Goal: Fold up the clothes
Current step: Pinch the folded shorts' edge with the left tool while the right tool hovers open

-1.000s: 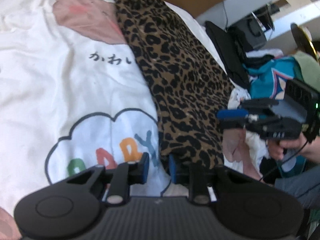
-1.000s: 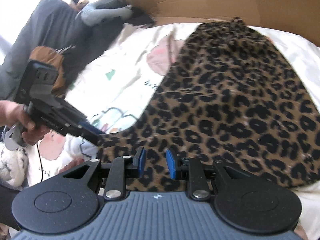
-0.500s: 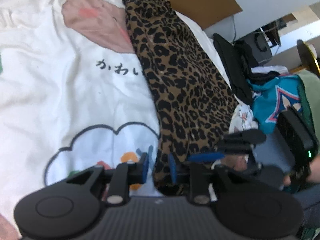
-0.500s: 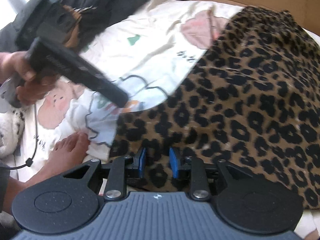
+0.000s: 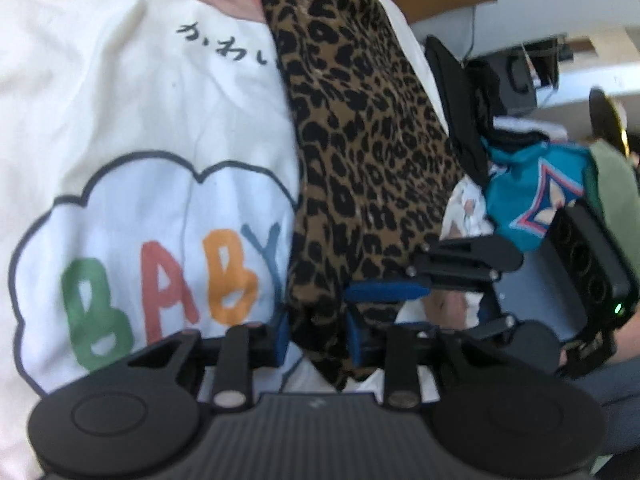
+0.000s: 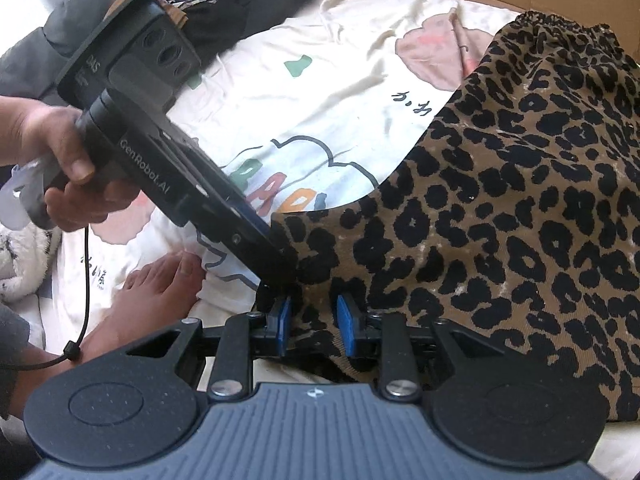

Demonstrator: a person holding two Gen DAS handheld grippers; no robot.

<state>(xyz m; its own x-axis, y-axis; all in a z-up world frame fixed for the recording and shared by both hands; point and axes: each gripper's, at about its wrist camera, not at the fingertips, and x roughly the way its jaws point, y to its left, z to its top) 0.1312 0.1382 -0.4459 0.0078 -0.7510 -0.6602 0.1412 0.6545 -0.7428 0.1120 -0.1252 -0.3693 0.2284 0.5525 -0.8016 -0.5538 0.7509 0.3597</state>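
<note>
White cartoon-printed bedsheet [image 5: 132, 112] carries one brown leopard-print fabric garment [image 6: 520, 200]. Left gripper [image 5: 316, 336]: jaws opening, narrow gap, garment hem between the pads. Right gripper [image 6: 313, 324]: jaws narrowly apart, pinching the same hem.

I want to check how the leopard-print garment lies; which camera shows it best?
The right wrist view: the leopard-print garment spreads wide there, gathered waistband at the far end, over the white printed sheet. The left wrist view shows it edge-on, as a narrow strip, with its near corner between that gripper's opening jaws.
</note>
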